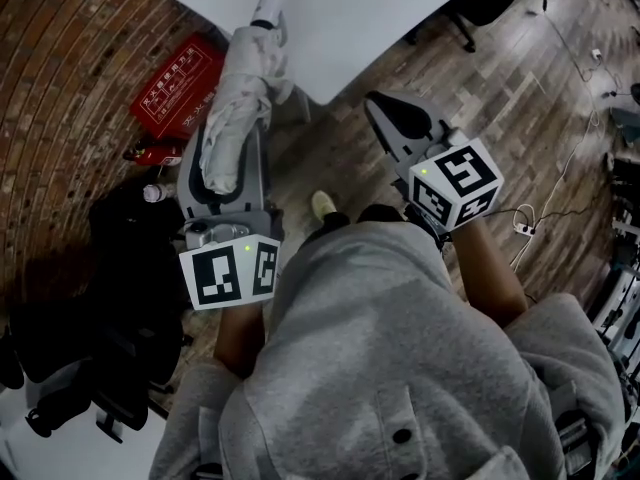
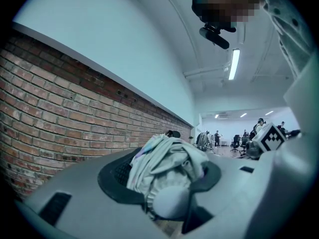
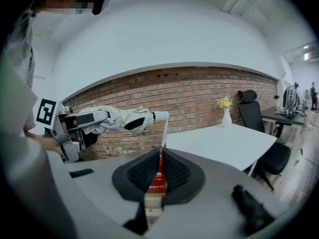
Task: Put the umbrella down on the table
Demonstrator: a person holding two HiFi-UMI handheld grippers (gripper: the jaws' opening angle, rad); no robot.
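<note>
A folded white umbrella (image 1: 240, 108) lies along the jaws of my left gripper (image 1: 228, 158), which is shut on its bunched fabric (image 2: 169, 168). The umbrella's handle end points at the near corner of the white table (image 1: 380, 8) and is just short of it. In the right gripper view the umbrella (image 3: 114, 119) is held level at the left, at about table height (image 3: 224, 138). My right gripper (image 1: 390, 108) hangs to the right of it, apart from the umbrella. Its pads meet with nothing between them (image 3: 160, 156).
A red fire-extinguisher box (image 1: 180, 83) stands on the brick floor to the left of the table. A black office chair (image 1: 120, 268) is at the lower left. A vase of yellow flowers (image 3: 226, 114) stands at the table's far end, with another chair (image 3: 251, 113) behind it. A power strip (image 1: 522, 228) lies at the right.
</note>
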